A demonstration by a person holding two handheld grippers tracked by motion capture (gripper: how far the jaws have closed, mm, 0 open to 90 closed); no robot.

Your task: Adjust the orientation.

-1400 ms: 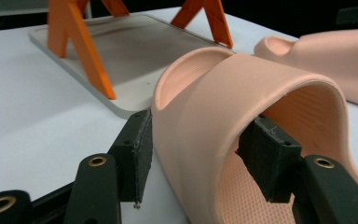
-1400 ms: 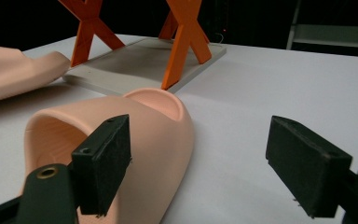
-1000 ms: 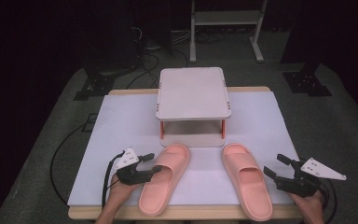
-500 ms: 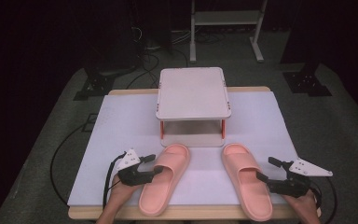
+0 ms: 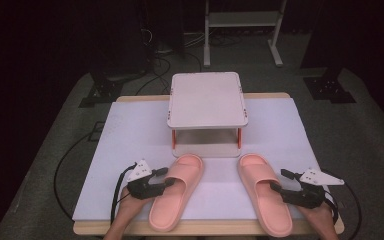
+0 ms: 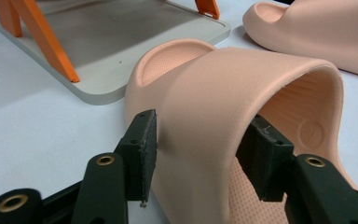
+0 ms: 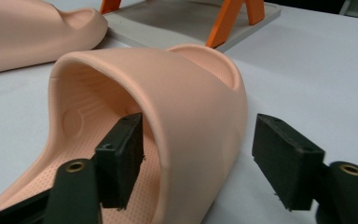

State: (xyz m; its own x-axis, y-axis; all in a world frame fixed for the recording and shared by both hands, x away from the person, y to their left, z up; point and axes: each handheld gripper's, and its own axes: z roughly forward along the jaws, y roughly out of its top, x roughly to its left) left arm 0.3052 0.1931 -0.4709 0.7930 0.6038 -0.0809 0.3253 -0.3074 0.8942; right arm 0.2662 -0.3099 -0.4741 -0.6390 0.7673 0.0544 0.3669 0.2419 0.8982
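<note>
Two peach slide slippers lie side by side on the white table, toes toward a small stand. My left gripper (image 5: 167, 181) (image 6: 198, 149) grips the left slipper (image 5: 172, 200) (image 6: 242, 79) by the side of its strap, one jaw pressed on the outside and the other under the arch. My right gripper (image 5: 278, 180) (image 7: 198, 144) straddles the strap side of the right slipper (image 5: 262, 200) (image 7: 191, 93). One of its jaws is inside the arch; the outer one stands a little off the strap, so it is open.
A beige two-level stand (image 5: 207, 97) with orange legs (image 6: 42, 37) sits just beyond the slippers' toes, its base tray (image 5: 205, 149) (image 7: 177, 23) nearly touching them. The white mat (image 5: 130, 135) has bare room on both sides. Cables trail off the front edge.
My right gripper has slid left onto the right slipper's strap side. The left gripper and both slippers have stayed put.
</note>
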